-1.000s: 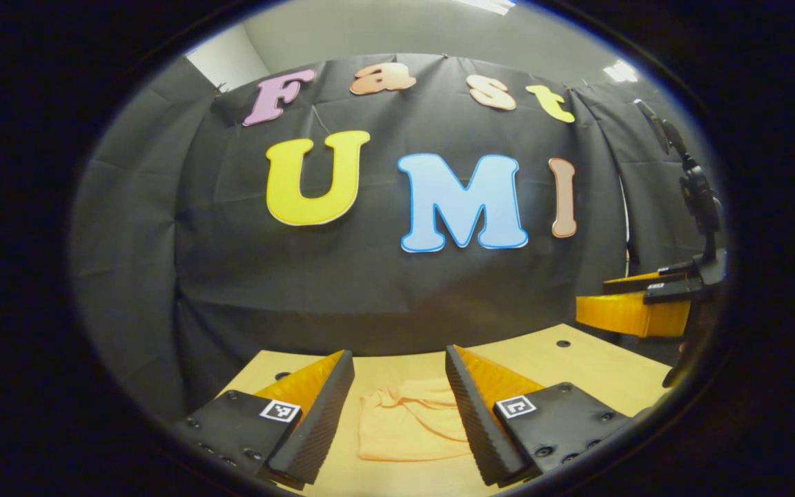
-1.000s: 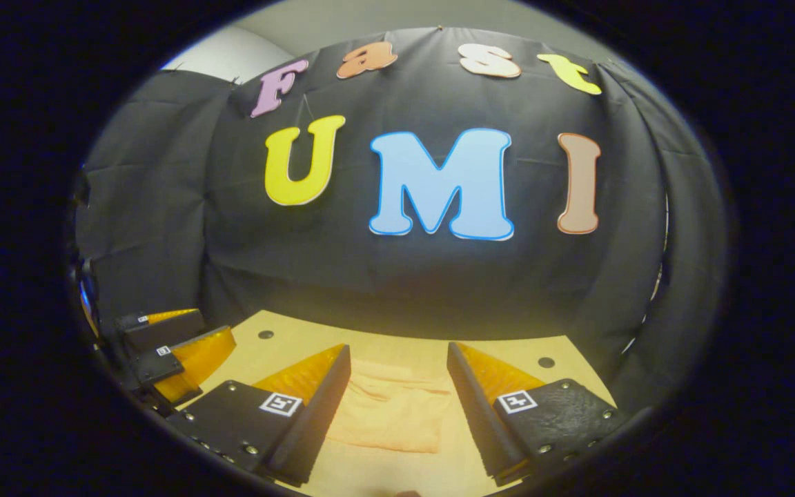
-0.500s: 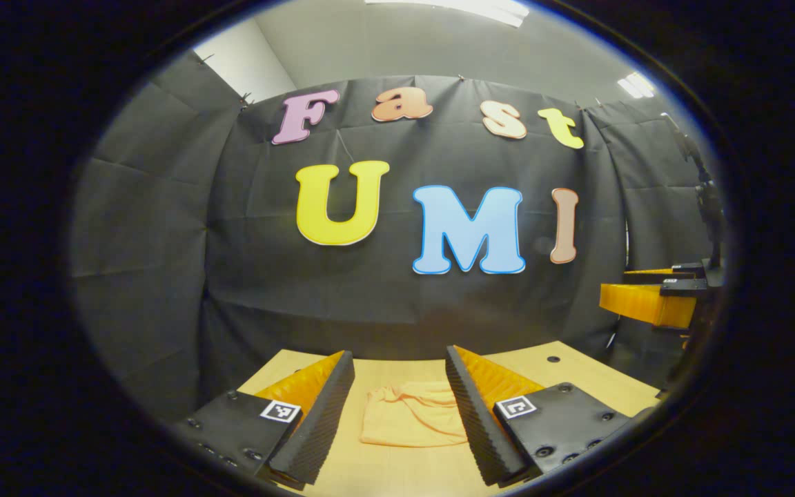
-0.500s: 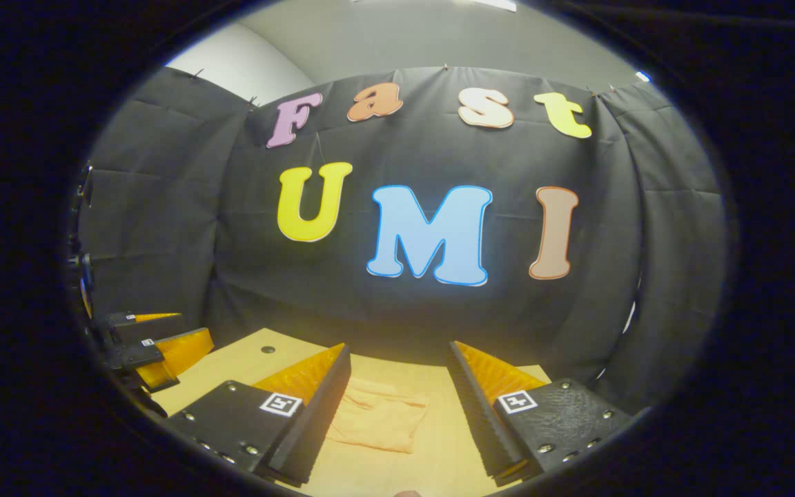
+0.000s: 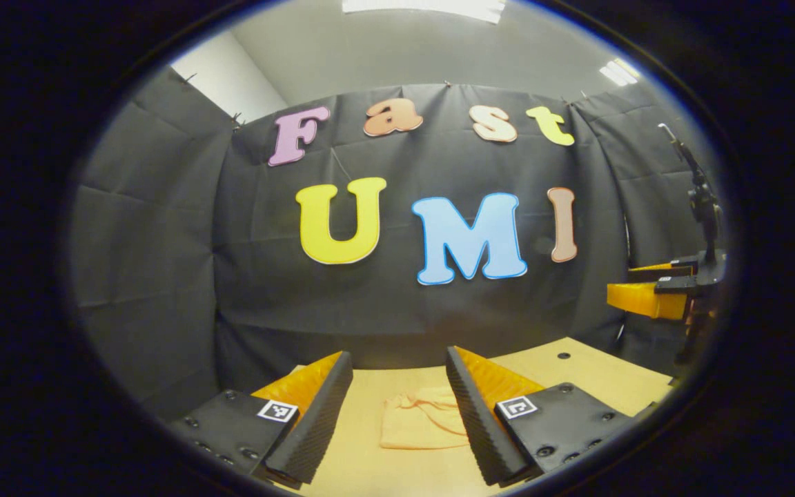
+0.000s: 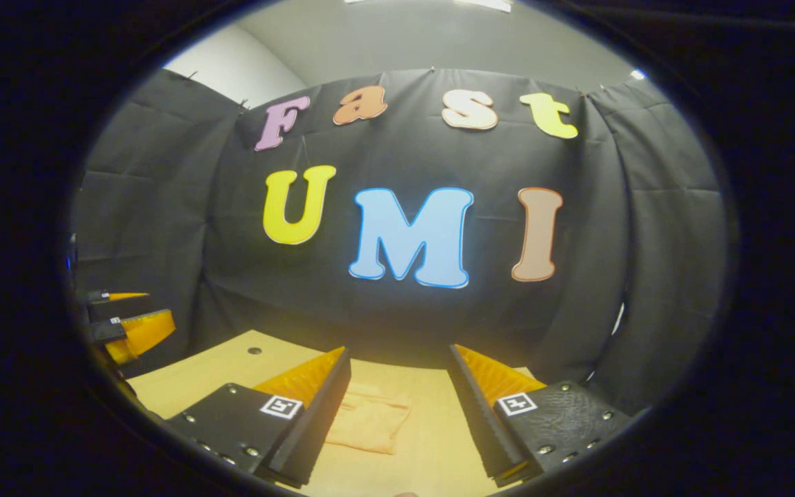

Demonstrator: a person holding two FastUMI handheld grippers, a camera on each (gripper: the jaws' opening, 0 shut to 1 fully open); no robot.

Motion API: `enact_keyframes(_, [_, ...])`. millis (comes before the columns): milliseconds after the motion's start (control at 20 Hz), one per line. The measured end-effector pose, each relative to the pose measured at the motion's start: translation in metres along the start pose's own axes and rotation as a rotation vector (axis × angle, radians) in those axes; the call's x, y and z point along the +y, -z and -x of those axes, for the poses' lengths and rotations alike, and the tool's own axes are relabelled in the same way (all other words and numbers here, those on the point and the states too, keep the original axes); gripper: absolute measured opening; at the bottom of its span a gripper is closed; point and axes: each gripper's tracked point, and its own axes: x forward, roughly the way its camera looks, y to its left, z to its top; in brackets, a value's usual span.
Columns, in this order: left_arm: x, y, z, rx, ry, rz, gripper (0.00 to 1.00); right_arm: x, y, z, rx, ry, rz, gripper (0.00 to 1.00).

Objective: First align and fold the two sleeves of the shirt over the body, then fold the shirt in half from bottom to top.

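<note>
Wooden table (image 5: 577, 376), folded shirt (image 5: 415, 428), black cloth wall (image 6: 411, 317)

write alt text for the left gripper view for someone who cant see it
A folded orange shirt lies on a wooden table, seen between the two spread fingers of the left tool, which holds nothing. The right tool hovers at the far right before a black cloth wall.

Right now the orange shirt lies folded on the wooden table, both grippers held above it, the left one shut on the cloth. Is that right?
Not quite. The left gripper is open, its fingers spread wide with nothing between them, as the left gripper view shows. The rest holds: the shirt lies folded on the table, and the right gripper is above it too.
</note>
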Motion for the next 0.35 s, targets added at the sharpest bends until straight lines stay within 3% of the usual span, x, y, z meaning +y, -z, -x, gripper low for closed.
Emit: enact_keyframes(350, [-0.020, 0.009, 0.000, -0.002, 0.004, 0.050, 0.89, -0.005, 0.011, 0.019, 0.039, 0.009, 0.037, 0.87])
